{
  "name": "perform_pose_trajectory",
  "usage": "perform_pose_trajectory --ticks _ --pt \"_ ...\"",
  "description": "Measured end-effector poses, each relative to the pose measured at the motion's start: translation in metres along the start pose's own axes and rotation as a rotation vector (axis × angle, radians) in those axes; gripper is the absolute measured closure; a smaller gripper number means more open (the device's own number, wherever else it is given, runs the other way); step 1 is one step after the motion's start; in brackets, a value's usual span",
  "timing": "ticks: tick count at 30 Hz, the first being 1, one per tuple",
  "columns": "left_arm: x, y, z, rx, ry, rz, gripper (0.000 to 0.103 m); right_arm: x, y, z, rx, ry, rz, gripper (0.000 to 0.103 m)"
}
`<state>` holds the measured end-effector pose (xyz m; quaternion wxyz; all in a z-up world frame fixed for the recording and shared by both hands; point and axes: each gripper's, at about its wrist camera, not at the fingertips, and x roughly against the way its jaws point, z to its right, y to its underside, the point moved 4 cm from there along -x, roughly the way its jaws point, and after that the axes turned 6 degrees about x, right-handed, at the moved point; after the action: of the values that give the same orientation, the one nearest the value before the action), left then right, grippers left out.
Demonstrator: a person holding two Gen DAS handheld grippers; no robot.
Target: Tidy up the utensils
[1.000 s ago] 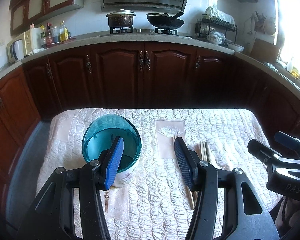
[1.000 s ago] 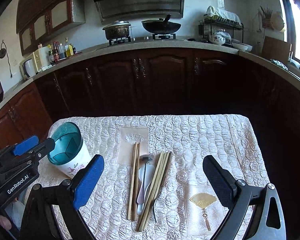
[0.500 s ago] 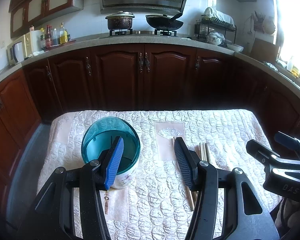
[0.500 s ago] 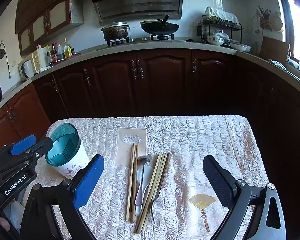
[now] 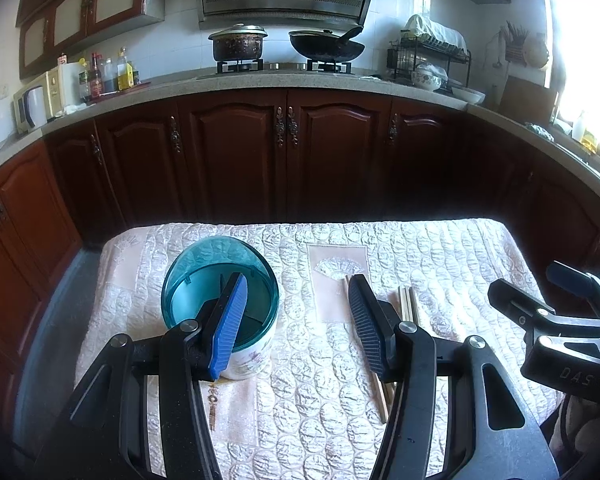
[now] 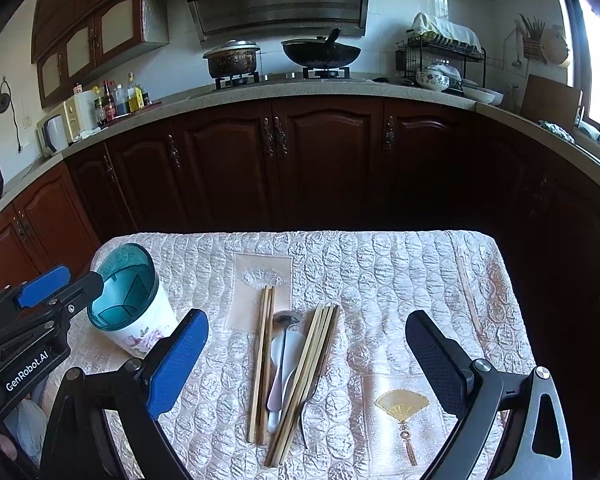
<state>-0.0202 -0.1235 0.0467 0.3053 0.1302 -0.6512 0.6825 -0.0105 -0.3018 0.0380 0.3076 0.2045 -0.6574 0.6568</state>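
Your left gripper [image 5: 296, 320]: fingers apart, empty, hovering by the teal-rimmed cup [image 6: 134, 304] at left of the bench [image 6: 400, 264]. Your right gripper [image 6: 306, 364]: fingers wide apart, empty, above chopsticks [image 6: 264, 356] and spoons [image 6: 282, 356] lying together at centre frame.

The left gripper [image 5: 296, 320] filled the lower frame with jaws parted and empty, while the right gripper [image 6: 306, 356] likewise hung low, spread wide, gripping nothing.
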Motion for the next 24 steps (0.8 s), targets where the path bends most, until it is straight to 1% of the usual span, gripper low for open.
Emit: perform_pose_trajectory --ticks 24 --pt "-0.0028 -0.002 0.0039 0.007 0.005 -0.008 0.05 -0.0031 -0.0007 -0.0005 0.016 0.036 -0.004 0.004"
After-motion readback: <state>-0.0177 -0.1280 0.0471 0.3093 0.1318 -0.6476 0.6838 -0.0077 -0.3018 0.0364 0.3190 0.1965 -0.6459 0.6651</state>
